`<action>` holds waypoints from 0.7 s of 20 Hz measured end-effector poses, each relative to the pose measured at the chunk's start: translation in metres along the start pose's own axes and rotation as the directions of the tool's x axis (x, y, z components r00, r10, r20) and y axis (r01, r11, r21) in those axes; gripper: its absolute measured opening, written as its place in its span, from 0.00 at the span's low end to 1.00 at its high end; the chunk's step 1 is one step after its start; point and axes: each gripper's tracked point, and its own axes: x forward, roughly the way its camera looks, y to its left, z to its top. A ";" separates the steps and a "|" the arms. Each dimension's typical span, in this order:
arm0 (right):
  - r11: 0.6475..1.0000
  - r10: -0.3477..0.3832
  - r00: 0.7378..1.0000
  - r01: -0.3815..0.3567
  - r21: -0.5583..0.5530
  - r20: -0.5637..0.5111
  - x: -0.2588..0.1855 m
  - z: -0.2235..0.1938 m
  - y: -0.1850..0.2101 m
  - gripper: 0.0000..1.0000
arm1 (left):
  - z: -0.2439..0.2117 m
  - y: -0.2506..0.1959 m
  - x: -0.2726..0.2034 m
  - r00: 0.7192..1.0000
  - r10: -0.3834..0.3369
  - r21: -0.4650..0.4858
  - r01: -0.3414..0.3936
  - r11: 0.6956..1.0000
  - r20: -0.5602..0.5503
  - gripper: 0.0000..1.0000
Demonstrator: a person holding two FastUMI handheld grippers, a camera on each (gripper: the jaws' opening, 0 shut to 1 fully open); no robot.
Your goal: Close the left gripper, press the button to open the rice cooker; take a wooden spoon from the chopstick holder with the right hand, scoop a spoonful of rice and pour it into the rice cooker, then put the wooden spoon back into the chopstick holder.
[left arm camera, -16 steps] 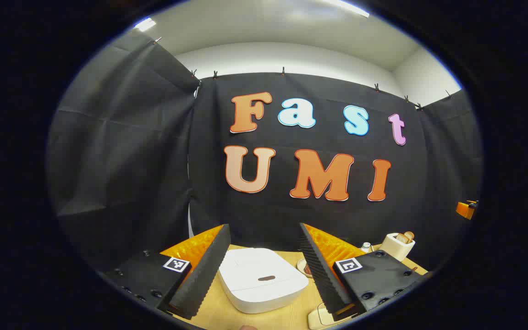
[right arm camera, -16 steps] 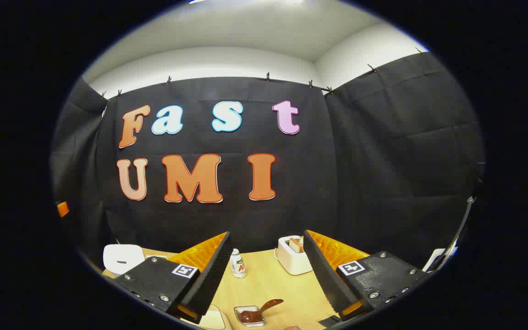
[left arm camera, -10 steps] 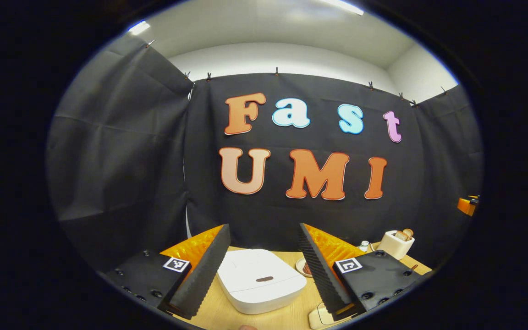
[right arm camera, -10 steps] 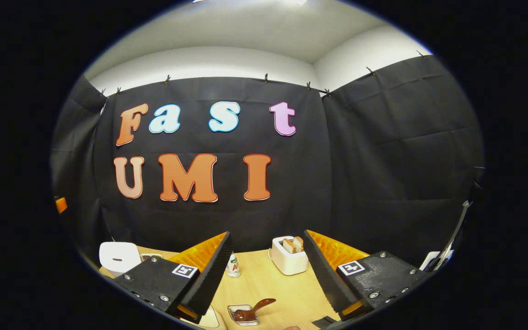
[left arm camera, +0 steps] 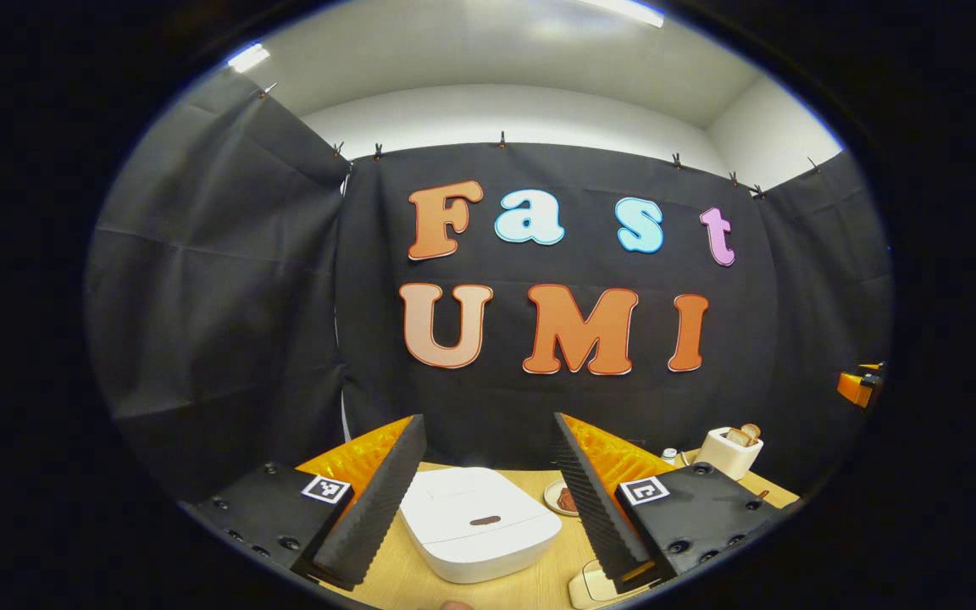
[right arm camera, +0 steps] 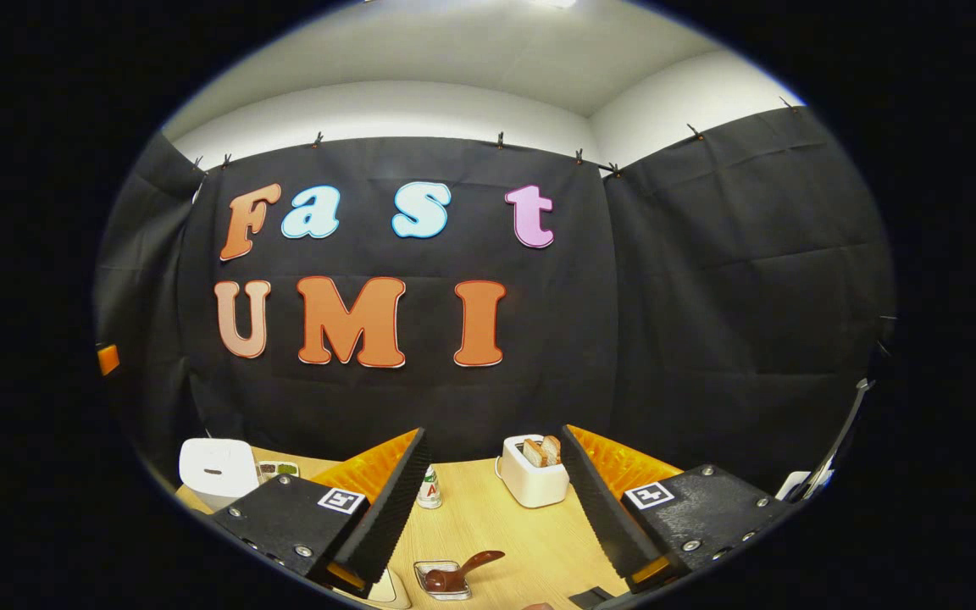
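Observation:
The white rice cooker (left arm camera: 479,525) sits lid down on the wooden table, a dark oval button (left arm camera: 485,520) on its top. My left gripper (left arm camera: 486,422) hovers open above and before it, with the cooker showing between the fingers. In the right gripper view the cooker (right arm camera: 217,468) stands far left. My right gripper (right arm camera: 494,432) is open with nothing between its fingers. Below it a brown wooden spoon (right arm camera: 475,563) lies in a small clear dish (right arm camera: 437,583).
A white toaster (right arm camera: 532,470) with bread and a small bottle (right arm camera: 429,489) stand at the back of the table (right arm camera: 505,525). A small plate (left arm camera: 562,498) lies right of the cooker. A beige flat object (left arm camera: 590,585) lies near the front edge.
Both grippers stay open. The right gripper view has drifted, so the toaster, bottle and spoon dish slid slightly left. The left gripper view shifted only a little.

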 end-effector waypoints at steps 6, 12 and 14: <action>1.000 -0.001 1.000 0.001 -0.001 0.004 -0.001 0.001 -0.008 0.96 | 0.005 0.005 -0.001 1.000 0.016 -0.013 -0.016 1.000 0.010 1.00; 1.000 -0.015 1.000 0.015 -0.011 -0.001 -0.004 -0.001 -0.016 0.96 | 0.004 0.001 -0.003 1.000 0.005 -0.033 -0.004 0.999 0.005 0.99; 1.000 -0.014 1.000 0.014 -0.014 -0.005 -0.004 -0.002 -0.015 0.96 | 0.003 0.001 -0.004 1.000 -0.001 -0.028 0.000 1.000 -0.002 1.00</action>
